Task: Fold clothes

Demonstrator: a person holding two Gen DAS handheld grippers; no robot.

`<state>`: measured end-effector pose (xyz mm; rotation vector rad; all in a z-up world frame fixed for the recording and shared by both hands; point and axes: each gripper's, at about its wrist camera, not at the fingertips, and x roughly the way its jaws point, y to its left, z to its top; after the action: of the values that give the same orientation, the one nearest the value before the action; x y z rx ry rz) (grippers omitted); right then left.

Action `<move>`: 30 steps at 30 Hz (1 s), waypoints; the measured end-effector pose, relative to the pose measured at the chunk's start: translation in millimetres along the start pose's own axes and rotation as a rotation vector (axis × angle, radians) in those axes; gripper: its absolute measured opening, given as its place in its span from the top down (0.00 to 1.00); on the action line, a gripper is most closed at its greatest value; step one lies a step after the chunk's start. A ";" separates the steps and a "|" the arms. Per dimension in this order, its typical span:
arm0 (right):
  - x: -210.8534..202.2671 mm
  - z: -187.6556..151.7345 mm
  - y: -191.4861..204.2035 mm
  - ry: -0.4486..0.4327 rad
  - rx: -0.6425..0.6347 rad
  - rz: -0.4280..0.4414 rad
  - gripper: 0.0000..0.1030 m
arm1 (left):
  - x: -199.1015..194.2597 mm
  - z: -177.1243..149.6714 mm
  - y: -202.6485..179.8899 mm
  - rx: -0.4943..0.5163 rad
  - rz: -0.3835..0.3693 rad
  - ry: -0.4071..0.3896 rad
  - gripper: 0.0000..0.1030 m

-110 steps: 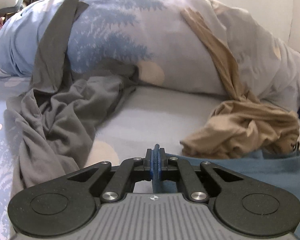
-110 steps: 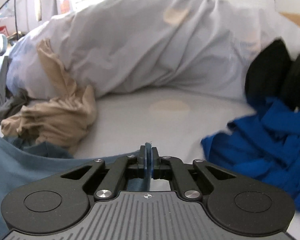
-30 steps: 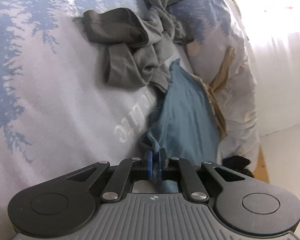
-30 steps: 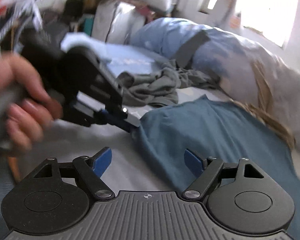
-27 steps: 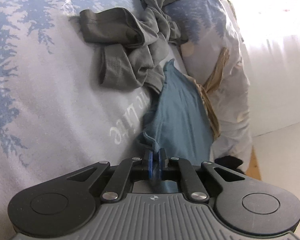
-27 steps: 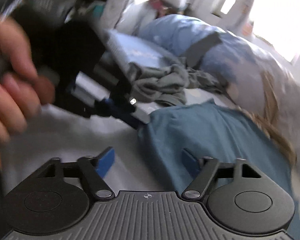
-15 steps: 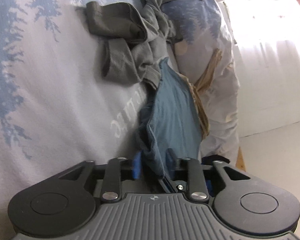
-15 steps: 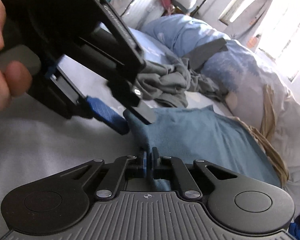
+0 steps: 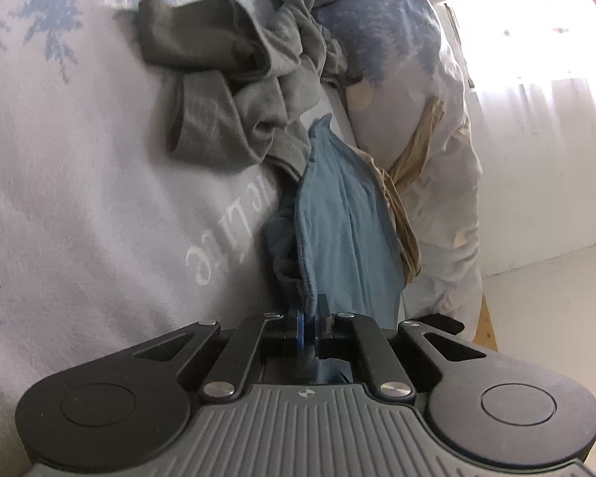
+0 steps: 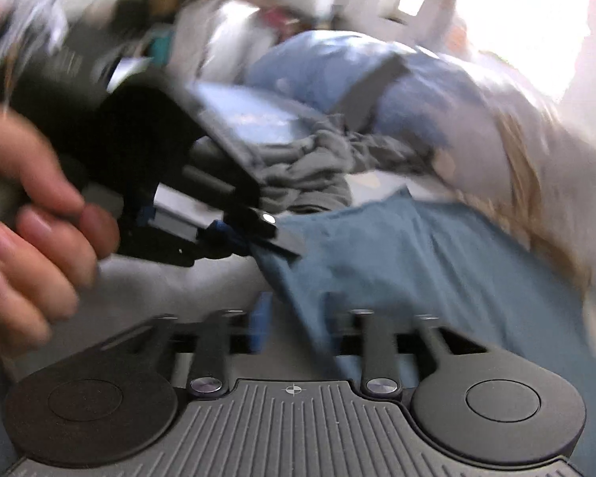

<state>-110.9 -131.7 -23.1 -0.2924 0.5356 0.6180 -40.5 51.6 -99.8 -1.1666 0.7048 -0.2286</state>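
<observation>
One teal shirt [image 9: 345, 214] lies stretched, rumpled; left gripper [image 9: 310, 324] clamps its edge, right gripper [image 10: 298, 328] opening around it.

- Bed [image 9: 79, 183] with a pale blue-patterned sheet fills the frame's left.
- Crumpled grey garment [image 9: 234, 91] lies upper centre.
- Blue shirt [image 9: 337, 218] lies centre, touching it.
- Tan garment [image 9: 401, 198] just right.

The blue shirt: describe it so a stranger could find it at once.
On the bed, below the rumpled grey garment, the blue shirt lies beside a tan cloth. It is the only teal-blue piece, and the left gripper pinches its near edge.
</observation>
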 end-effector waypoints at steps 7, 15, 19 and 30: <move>-25.4 -52.1 -82.1 -0.028 0.836 0.154 0.43 | -10.6 8.8 -21.0 0.023 -0.033 -0.016 0.92; -16.3 -130.5 -126.2 -0.215 1.498 0.172 0.46 | -9.0 8.1 -33.9 0.049 -0.001 -0.024 0.92; -20.5 -155.7 -151.4 -0.330 1.638 0.107 0.55 | -12.0 9.2 -34.0 0.066 0.026 -0.026 0.92; -66.9 -211.0 -229.9 -0.468 1.711 -0.107 0.58 | -15.7 12.0 -40.1 0.128 0.077 -0.035 0.92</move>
<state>-96.6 -429.6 -136.7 1.3961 0.4278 -0.0402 -37.7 52.8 -55.1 -1.0174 0.6931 -0.1849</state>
